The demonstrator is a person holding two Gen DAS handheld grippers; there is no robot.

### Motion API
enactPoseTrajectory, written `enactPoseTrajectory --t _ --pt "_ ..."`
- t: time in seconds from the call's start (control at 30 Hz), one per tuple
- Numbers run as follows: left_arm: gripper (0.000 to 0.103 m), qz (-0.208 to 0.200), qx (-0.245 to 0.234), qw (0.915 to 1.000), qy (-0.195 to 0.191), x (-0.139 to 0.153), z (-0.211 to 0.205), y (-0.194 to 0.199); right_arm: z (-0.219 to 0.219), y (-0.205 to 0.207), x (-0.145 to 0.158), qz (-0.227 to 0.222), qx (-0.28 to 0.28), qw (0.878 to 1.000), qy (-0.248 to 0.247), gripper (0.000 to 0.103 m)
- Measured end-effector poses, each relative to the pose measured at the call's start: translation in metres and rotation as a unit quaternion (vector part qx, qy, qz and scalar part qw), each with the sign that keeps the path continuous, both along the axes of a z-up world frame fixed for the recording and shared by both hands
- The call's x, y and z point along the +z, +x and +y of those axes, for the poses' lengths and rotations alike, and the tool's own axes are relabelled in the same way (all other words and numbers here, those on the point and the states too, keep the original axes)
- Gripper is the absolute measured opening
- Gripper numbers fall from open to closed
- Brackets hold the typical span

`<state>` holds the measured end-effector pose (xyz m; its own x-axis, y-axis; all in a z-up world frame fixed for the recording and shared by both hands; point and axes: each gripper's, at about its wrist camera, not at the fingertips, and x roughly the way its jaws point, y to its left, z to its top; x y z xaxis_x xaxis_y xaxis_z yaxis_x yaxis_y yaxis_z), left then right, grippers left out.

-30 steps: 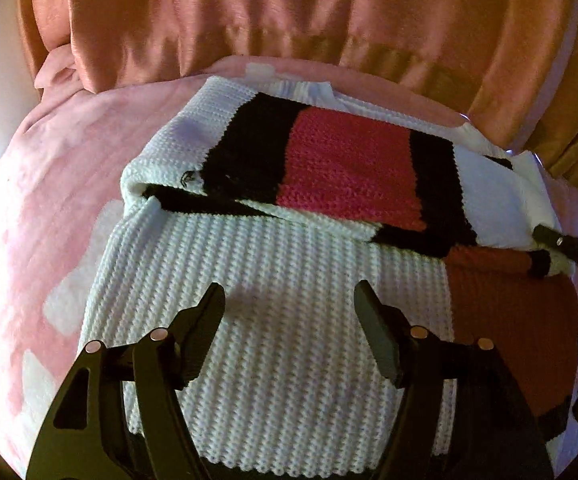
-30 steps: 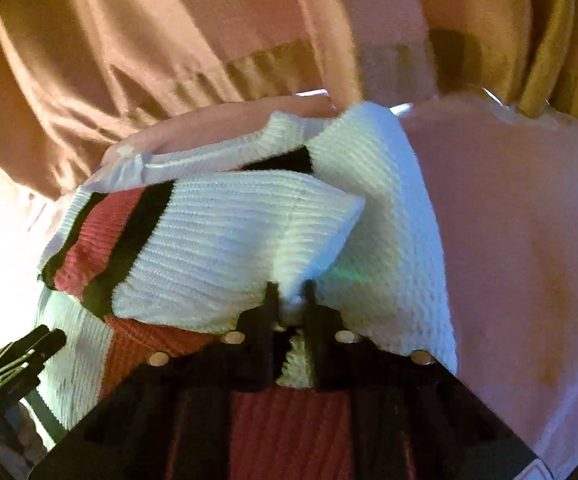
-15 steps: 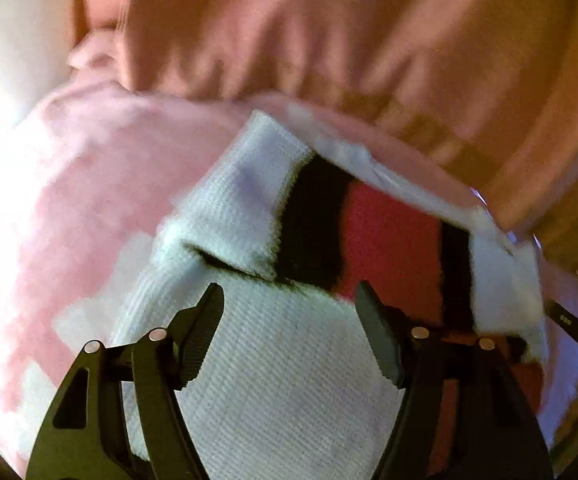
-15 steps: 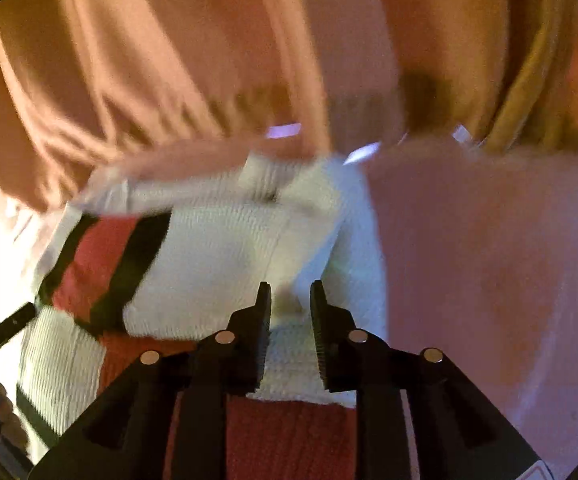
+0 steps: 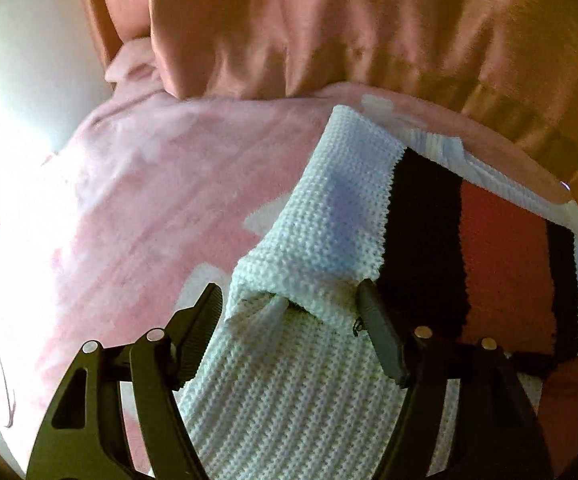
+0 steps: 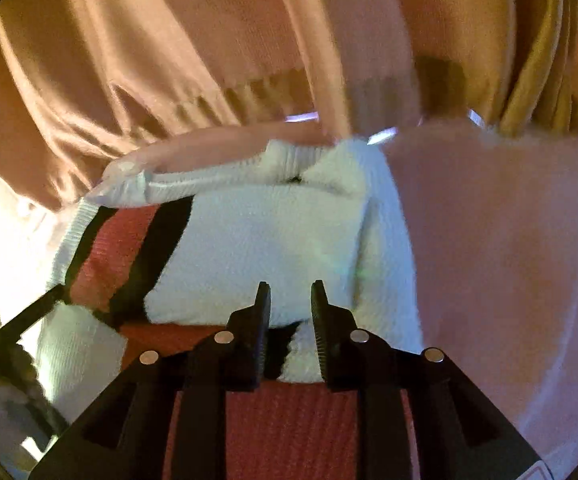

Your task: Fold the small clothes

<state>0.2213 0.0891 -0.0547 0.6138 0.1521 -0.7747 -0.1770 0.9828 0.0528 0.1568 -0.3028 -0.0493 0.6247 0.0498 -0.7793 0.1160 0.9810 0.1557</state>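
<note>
A knitted sweater in white, black and red blocks lies on a pink blanket, its far part folded back over the white body. My left gripper is open, its fingers either side of the folded layer's near left corner. In the right wrist view the sweater shows its folded white part over the red panel. My right gripper is open by a small gap just in front of the fold's edge, holding nothing.
Orange-pink curtains hang behind the bed. The pink blanket stretches to the right of the sweater. The left gripper shows at the left edge of the right wrist view. A bright white wall is at the far left.
My right gripper has let go of the white fold and opened slightly. My left gripper has moved forward and left, bringing the fold's left corner between its open fingers.
</note>
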Motion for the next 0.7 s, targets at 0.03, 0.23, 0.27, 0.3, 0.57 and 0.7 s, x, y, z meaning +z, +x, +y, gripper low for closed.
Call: enactPoseTrajectory --t 0.03,0.23,0.27,0.3,0.57,0.7 --pt "0.067 0.002 -0.003 1.0000 0.000 0.000 -0.002 0.000 -0.001 0.006 -0.016 0.033 -0.004 0.999 -0.010 0.030" --pt "0.068 0.000 -0.030 0.9995 -0.003 0.015 -0.021 -0.014 0.003 0.000 0.001 0.002 -0.006 1.000 0.018 0.033" --pt "0.068 0.000 -0.036 0.9993 -0.006 0.018 -0.024 -0.018 0.005 -0.001 0.002 -0.001 -0.004 1.000 0.009 0.036" --pt "0.068 0.000 -0.041 0.9991 -0.004 0.019 -0.029 -0.021 0.006 0.000 0.002 0.001 -0.004 1.000 0.000 0.036" --pt "0.068 -0.009 -0.076 0.9970 0.013 0.035 -0.049 -0.050 -0.002 -0.034 0.005 0.002 -0.027 0.999 0.030 0.036" --pt "0.074 -0.004 -0.093 0.9956 0.013 0.040 -0.053 -0.072 0.003 -0.055 0.016 -0.011 -0.023 0.999 0.022 0.044"
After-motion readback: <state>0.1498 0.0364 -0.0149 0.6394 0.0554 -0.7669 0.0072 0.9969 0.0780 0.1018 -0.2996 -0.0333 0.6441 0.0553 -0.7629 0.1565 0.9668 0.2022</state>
